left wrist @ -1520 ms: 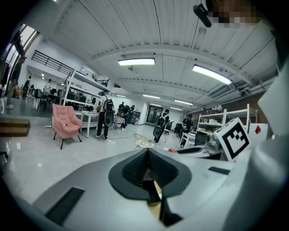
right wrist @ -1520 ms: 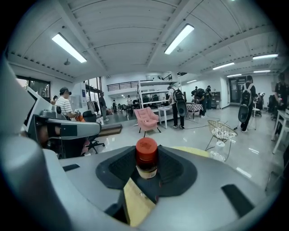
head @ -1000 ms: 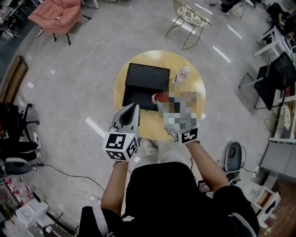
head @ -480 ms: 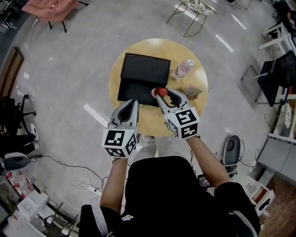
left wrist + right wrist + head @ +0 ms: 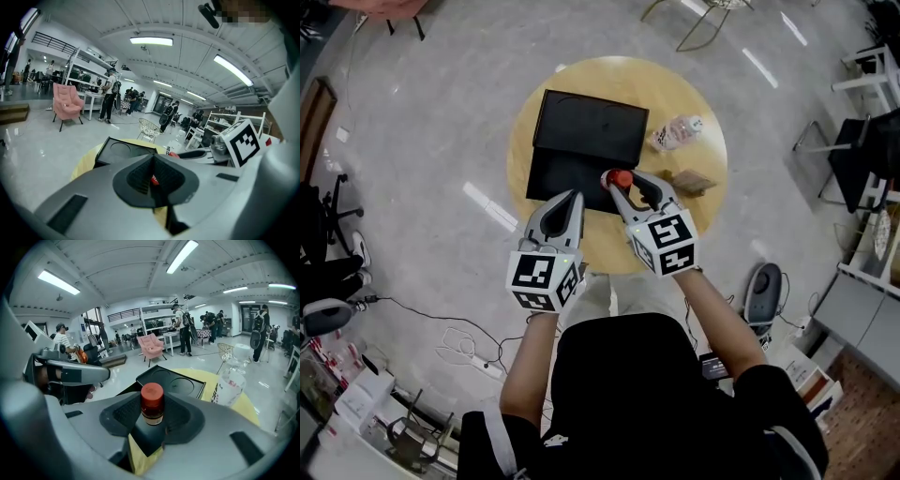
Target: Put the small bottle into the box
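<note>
The small bottle (image 5: 622, 178), brown with a red cap, stands upright between my right gripper's (image 5: 624, 186) pads, which are shut on it. It hangs at the front right corner of the open black box (image 5: 586, 131) on the round yellow table (image 5: 520, 141). In the right gripper view the small bottle (image 5: 152, 404) sits in the right gripper (image 5: 152, 417), with the box (image 5: 173, 383) just beyond. My left gripper (image 5: 573, 198) is shut and empty at the box's front edge, left of the bottle. The left gripper view shows the left gripper (image 5: 153, 177) closed before the box (image 5: 123, 151).
A clear water bottle (image 5: 678, 131) lies on the table right of the box and shows in the right gripper view as the water bottle (image 5: 232, 376). A brown packet (image 5: 694, 180) lies beside my right gripper. Chairs, desks and people stand around on the grey floor.
The right gripper has kept the bottle and edged slightly forward at the box's front right corner. The left gripper has come forward to the box's front edge. The head view has shifted.
</note>
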`<state>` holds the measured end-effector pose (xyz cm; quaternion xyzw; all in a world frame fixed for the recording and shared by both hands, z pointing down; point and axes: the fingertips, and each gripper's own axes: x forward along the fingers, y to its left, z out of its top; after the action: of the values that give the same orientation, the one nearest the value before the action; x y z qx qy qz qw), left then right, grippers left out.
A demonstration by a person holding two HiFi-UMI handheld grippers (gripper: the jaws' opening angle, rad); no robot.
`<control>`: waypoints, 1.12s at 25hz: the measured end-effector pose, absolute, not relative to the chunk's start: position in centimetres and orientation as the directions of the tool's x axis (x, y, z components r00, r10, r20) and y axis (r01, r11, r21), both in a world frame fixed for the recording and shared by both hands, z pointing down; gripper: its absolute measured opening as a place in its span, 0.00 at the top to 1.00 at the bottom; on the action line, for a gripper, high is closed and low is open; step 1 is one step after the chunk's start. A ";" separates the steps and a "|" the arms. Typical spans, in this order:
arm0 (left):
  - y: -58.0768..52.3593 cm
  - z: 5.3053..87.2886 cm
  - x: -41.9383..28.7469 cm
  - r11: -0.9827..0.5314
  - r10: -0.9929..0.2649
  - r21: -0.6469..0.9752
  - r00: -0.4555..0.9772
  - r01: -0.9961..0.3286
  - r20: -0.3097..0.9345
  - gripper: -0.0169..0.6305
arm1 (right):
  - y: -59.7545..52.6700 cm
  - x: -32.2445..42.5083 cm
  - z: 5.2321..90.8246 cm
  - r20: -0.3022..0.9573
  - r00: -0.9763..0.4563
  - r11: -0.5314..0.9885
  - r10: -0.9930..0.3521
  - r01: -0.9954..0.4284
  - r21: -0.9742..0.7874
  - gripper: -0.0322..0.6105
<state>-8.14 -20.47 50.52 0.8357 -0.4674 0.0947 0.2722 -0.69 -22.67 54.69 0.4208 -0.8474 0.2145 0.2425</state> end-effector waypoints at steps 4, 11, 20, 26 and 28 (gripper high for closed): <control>-21.1 52.2 -7.6 -0.416 -0.712 0.365 0.548 -0.833 0.439 0.96 | -23.5 -0.3 56.4 0.609 -0.525 0.551 -0.594 -0.818 -0.168 0.74; -21.8 55.0 -7.7 -0.401 -0.692 0.358 0.535 -0.843 0.484 0.96 | -24.2 -0.2 59.2 0.638 -0.515 0.555 -0.572 -0.816 -0.161 0.74; -23.1 56.7 -7.5 -0.379 -0.684 0.372 0.528 -0.847 0.503 0.96 | -25.0 -0.2 61.6 0.659 -0.507 0.562 -0.556 -0.813 -0.152 0.74; -23.5 57.6 -7.5 -0.362 -0.677 0.391 0.527 -0.846 0.513 0.96 | -24.9 -0.4 62.8 0.678 -0.503 0.587 -0.537 -0.799 -0.128 0.74; -23.7 57.8 -7.5 -0.359 -0.676 0.394 0.527 -0.846 0.515 0.96 | -24.9 -0.5 62.9 0.678 -0.504 0.594 -0.535 -0.795 -0.122 0.74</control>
<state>-7.52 -23.67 57.84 0.8136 -0.4677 0.1335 0.3187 -0.51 -24.95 62.93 0.3960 -0.8401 0.2151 0.3020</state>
